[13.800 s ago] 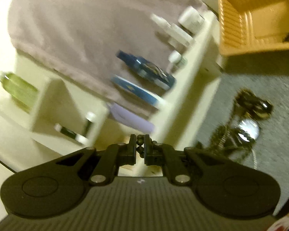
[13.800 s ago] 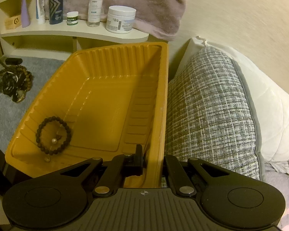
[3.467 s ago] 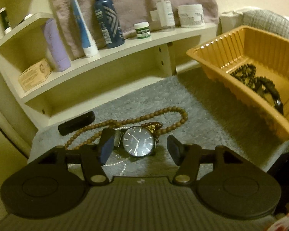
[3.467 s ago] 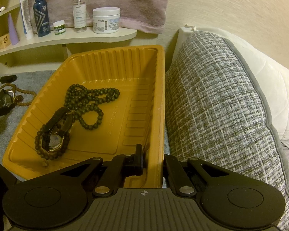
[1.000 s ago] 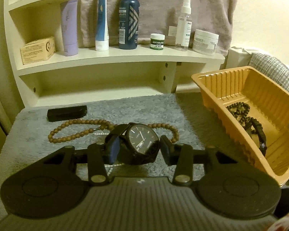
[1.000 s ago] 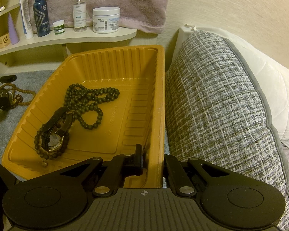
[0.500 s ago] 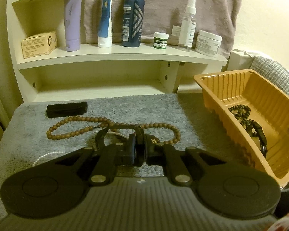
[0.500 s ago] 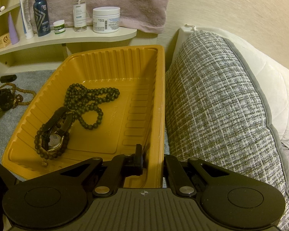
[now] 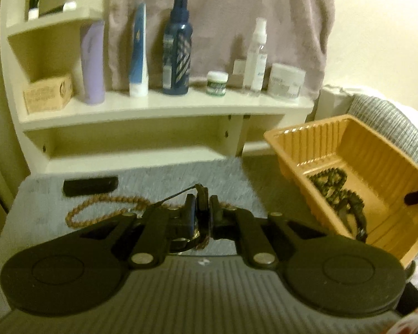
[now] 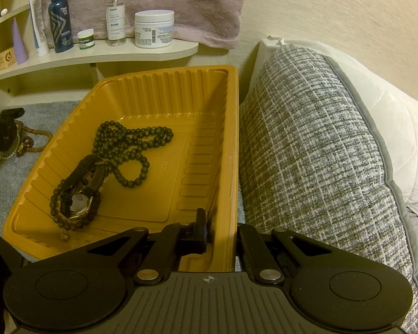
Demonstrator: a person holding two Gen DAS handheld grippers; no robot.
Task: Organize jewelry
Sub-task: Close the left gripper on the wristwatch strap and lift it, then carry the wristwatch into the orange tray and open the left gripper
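- The left gripper (image 9: pixel 203 208) has just drawn its jaws in on the black watch (image 9: pixel 200 222), which they now pinch on edge, strap end sticking up past the fingertips.
- The right gripper (image 10: pixel 220 229) pinches the near right wall of the orange tray (image 10: pixel 232 128), one finger inside, the other outside.
- Just beyond the left gripper, a string of light brown beads (image 9: pixel 103 211) lies on the grey mat (image 9: pixel 158 178), partly hidden behind the fingers; a small black bar (image 9: pixel 90 185) lies farther back on the left.
- Inside the tray, a second watch (image 10: pixel 79 194) rests on a dark bead bracelet (image 10: pixel 59 217) near the front left; a long dark bead necklace (image 10: pixel 128 144) sprawls behind it.
- A grey woven cushion (image 10: pixel 315 150) presses against the tray's right side.
- Farthest back, a cream shelf (image 9: pixel 164 108) carries bottles, tubes and jars, with a mauve towel (image 9: pixel 223 19) hanging behind.
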